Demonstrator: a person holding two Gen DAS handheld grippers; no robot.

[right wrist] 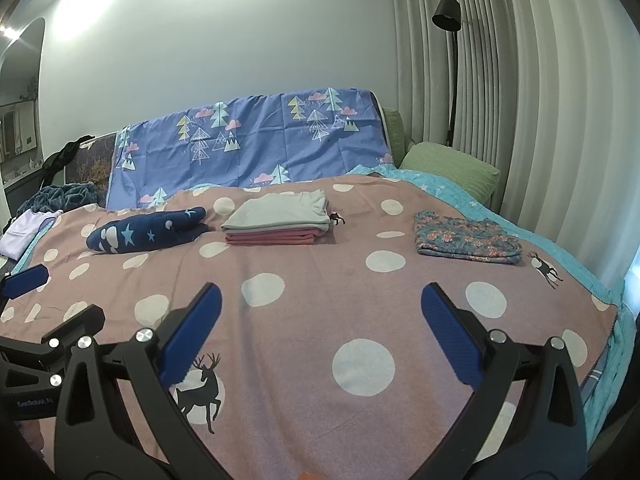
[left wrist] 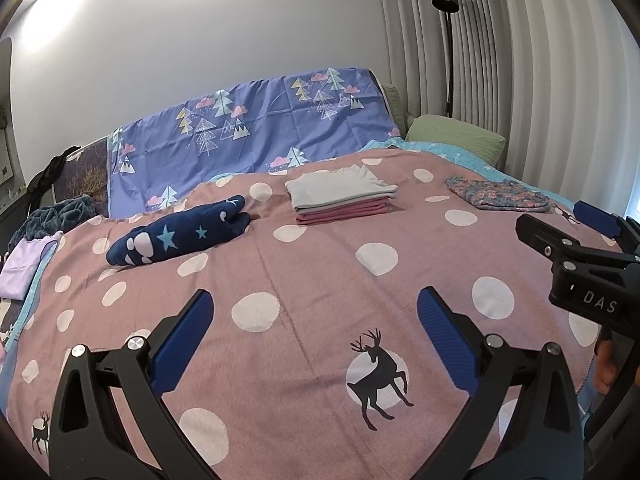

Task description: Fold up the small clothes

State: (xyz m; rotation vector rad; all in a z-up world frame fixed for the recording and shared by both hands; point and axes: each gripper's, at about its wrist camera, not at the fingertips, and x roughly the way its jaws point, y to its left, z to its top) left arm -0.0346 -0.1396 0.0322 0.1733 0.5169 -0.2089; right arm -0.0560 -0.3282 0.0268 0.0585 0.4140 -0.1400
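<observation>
Lying mid-bed in the left wrist view, a folded stack of small clothes, grey over pink, is sitting between a navy star-print garment and a floral piece on the pink dotted blanket. The left gripper is hovering wide open, empty; "DAS" is showing on the right gripper.

In the right wrist view, the right gripper is gaping, empty, facing the stack; "GenRobot.AI" is reading on the left gripper.
</observation>
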